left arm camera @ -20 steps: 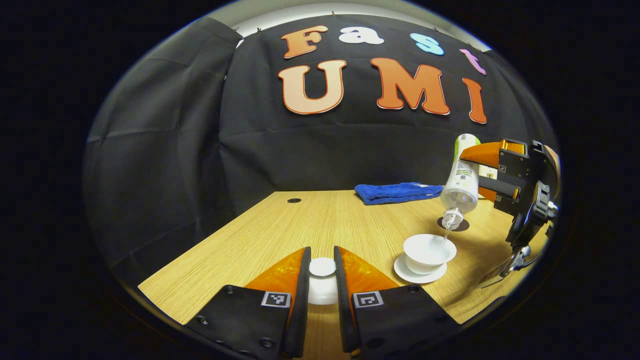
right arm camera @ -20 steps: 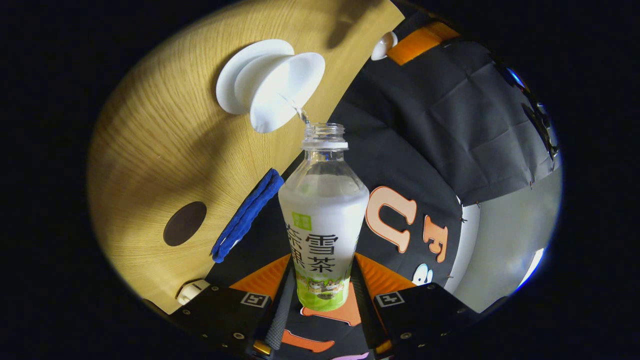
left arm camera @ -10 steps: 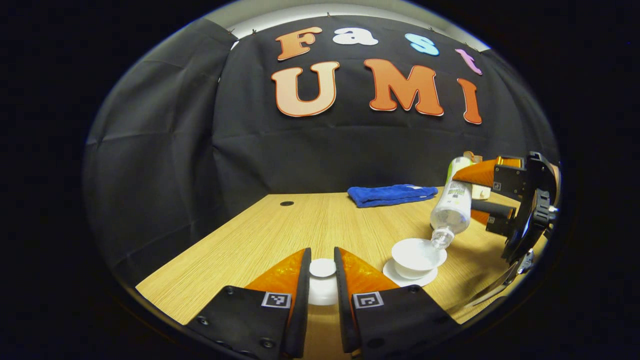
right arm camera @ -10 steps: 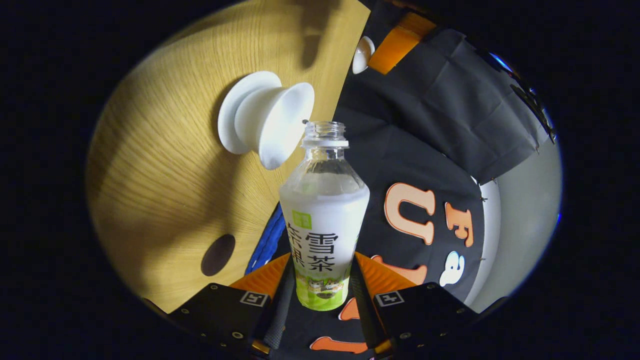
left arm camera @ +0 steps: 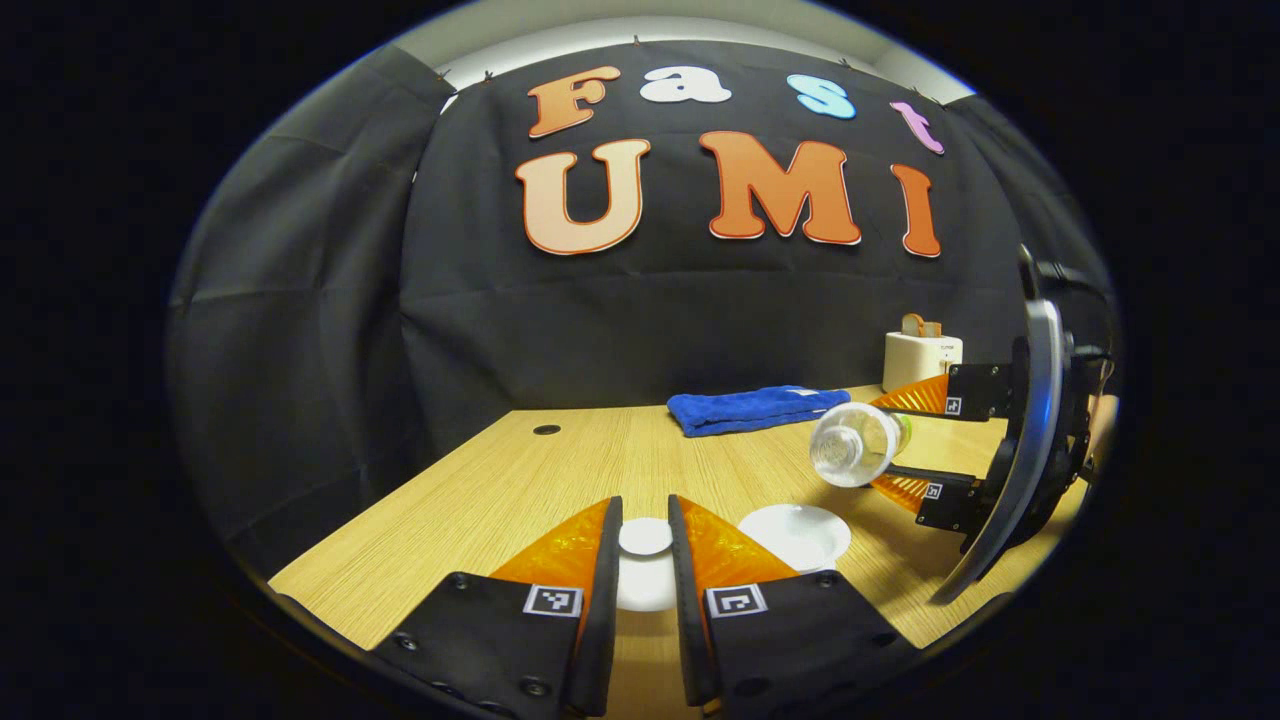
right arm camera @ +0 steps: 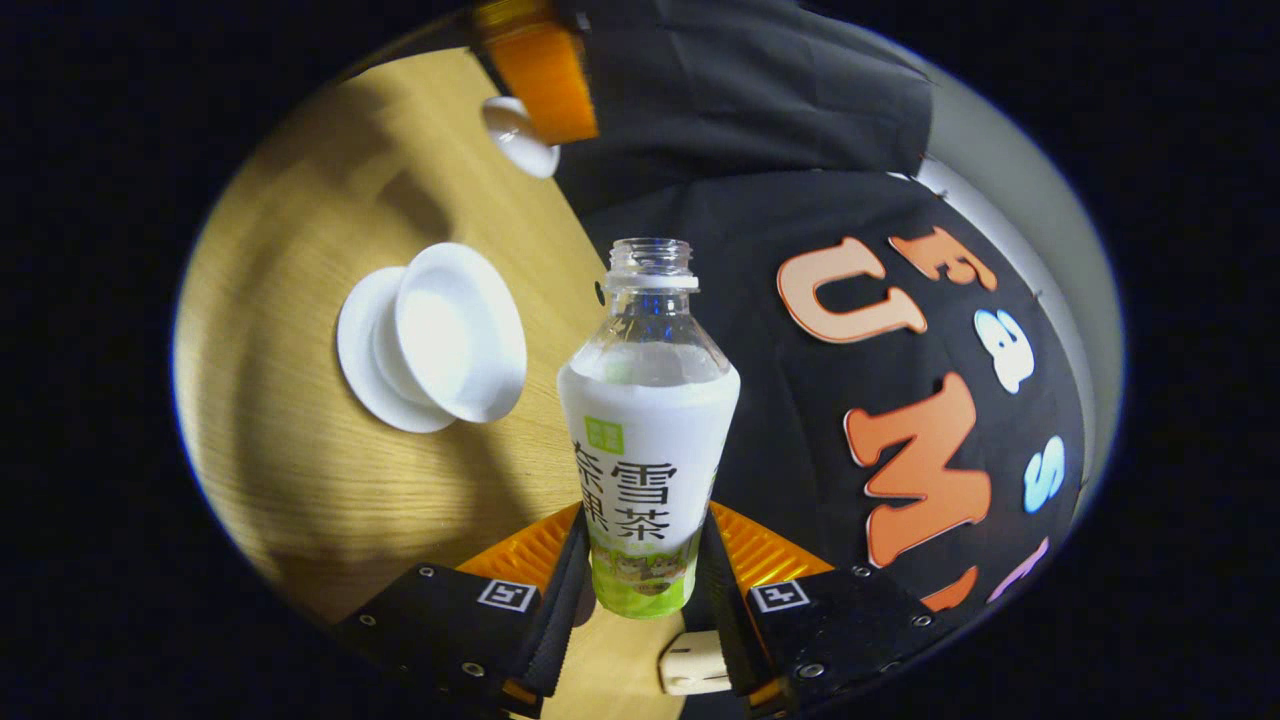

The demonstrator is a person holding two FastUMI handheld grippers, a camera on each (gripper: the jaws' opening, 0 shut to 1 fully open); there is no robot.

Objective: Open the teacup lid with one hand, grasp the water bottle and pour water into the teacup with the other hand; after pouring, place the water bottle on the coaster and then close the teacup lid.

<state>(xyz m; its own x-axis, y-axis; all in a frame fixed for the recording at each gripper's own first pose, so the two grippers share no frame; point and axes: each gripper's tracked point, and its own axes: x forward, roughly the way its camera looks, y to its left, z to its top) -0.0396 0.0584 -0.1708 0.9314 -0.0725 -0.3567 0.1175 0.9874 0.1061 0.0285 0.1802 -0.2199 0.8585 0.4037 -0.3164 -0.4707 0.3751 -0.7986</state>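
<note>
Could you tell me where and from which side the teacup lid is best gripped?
Grip the teacup lid by its small round knob, from above, fingers either side, as the left gripper does now. The knob stands proud of the wide, shallow lid, whose rim offers little purchase.

Dim booth, light from above; soft shadows on the wooden surface; sharp focus, strong fisheye bending at edges.

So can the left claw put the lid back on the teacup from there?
Probably yes. The left claw grips the lid, the teacup sits open close beside it, and the water bottle in the right claw hangs tilted off to the side, not over it.
</note>
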